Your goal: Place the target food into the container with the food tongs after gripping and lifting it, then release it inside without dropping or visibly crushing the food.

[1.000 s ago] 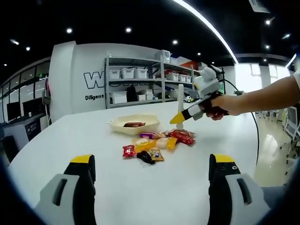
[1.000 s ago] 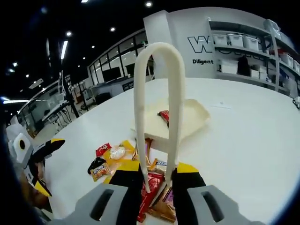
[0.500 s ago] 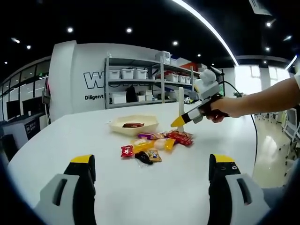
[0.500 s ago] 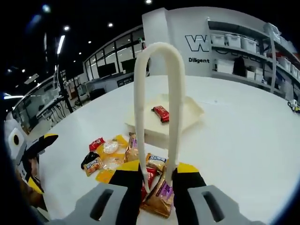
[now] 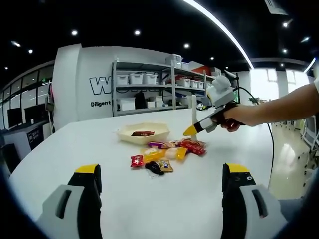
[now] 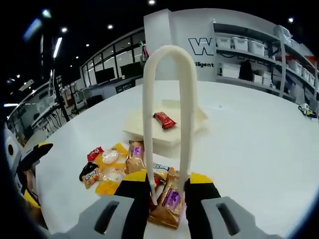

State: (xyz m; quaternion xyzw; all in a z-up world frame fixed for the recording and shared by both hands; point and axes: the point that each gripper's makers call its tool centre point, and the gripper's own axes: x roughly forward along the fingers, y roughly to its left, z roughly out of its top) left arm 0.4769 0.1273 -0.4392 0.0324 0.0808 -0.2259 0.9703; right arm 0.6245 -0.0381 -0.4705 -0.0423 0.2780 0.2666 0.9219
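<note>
The right tool (image 6: 167, 186) is clamping the tongs (image 6: 167, 114) over the snack pile (image 6: 130, 169) mid-surface (image 6: 259, 144); the tray (image 6: 164, 130), already holding one bar (image 6: 164, 120), is sitting just beyond. The left tool (image 5: 162, 191) is hovering spread and empty. Best lowering the tips around a single packet and squeezing gently.

The room was evenly lit from above by small round ceiling spots (image 5: 136, 32) and a long bright light strip (image 5: 219, 27), both blown out to pure white. The white table (image 5: 149, 199) reflected this softly, with only faint shadows under the snack packets (image 5: 164, 152). A window area (image 5: 264, 82) at the far right glared. Fisheye distortion bent the shelving (image 6: 259, 50) and wall lettering toward the edges. The central parts of both views looked sharp, though the near jaws at the bottom seemed slightly soft, perhaps out of focus.
</note>
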